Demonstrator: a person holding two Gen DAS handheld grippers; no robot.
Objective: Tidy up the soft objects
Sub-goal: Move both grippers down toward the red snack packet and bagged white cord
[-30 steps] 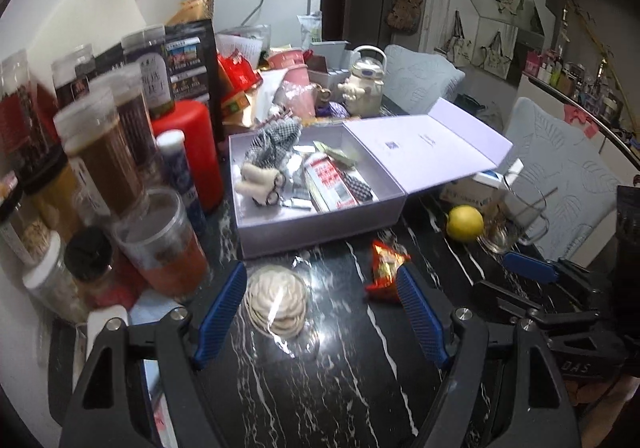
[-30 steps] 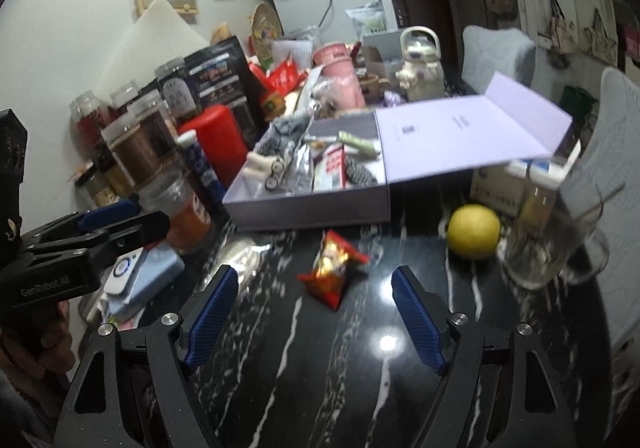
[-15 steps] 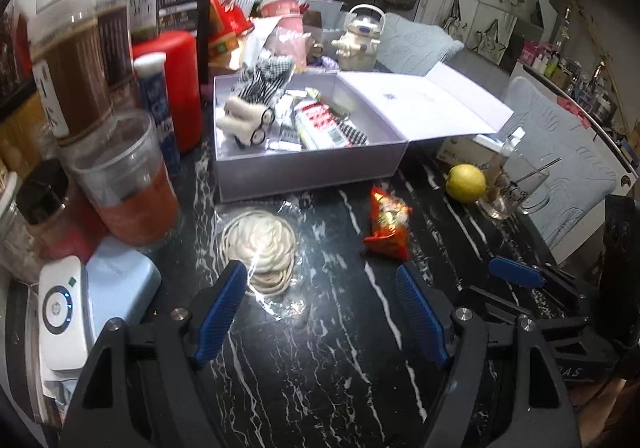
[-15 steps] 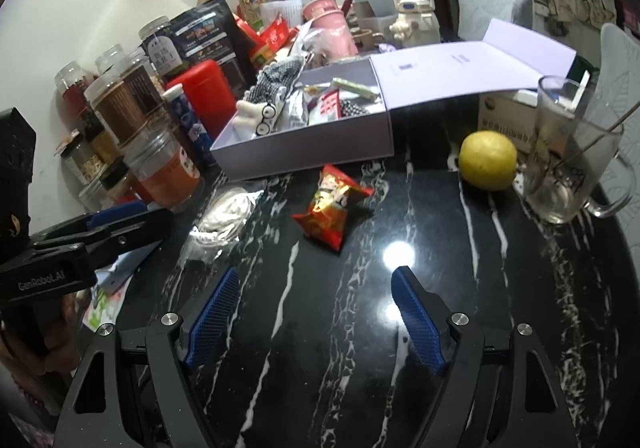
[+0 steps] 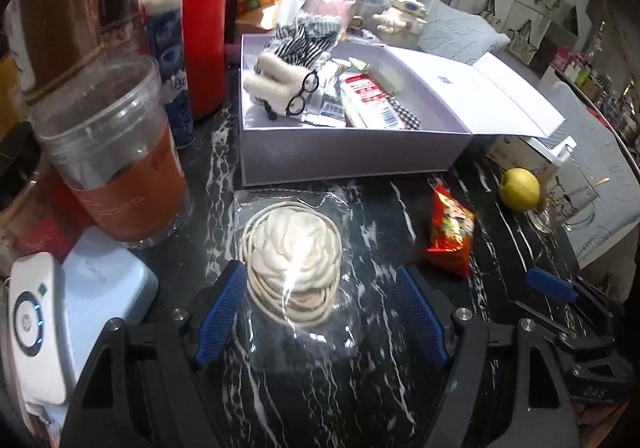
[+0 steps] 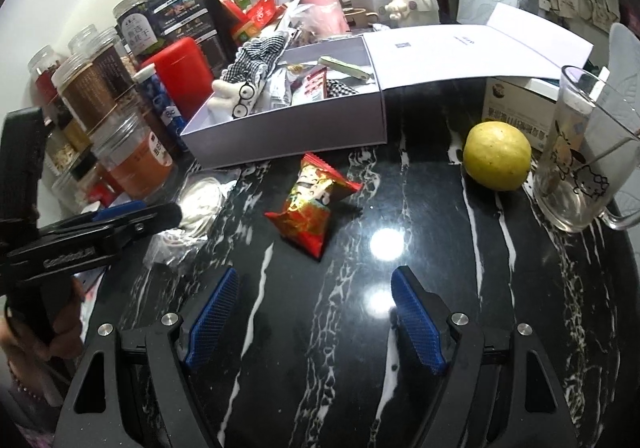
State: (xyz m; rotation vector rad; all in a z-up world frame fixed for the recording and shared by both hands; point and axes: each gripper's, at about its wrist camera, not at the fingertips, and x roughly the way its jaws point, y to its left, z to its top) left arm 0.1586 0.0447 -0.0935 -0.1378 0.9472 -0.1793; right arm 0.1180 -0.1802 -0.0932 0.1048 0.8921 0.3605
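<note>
A cream fabric rosette in a clear plastic bag [image 5: 294,254] lies on the black marble table [image 5: 360,388]. My left gripper [image 5: 320,312] is open, its blue fingers either side of the bag's near end. The bag also shows in the right wrist view [image 6: 200,204], partly behind the left gripper. A red snack packet [image 6: 310,204] lies ahead of my open, empty right gripper [image 6: 316,318]. A lilac open box [image 5: 352,152] behind holds a plush toy with glasses [image 5: 280,88], checked cloth and packets.
Jars and a clear cup [image 5: 116,168] crowd the left, with a pale blue device [image 5: 100,288] near my left gripper. A lemon [image 6: 497,156] and a glass mug [image 6: 580,176] stand right. The box lid [image 6: 460,48] lies open to the right.
My left gripper has moved forward and down until its fingers flank the bagged rosette. My right gripper has drawn closer to the red snack packet.
</note>
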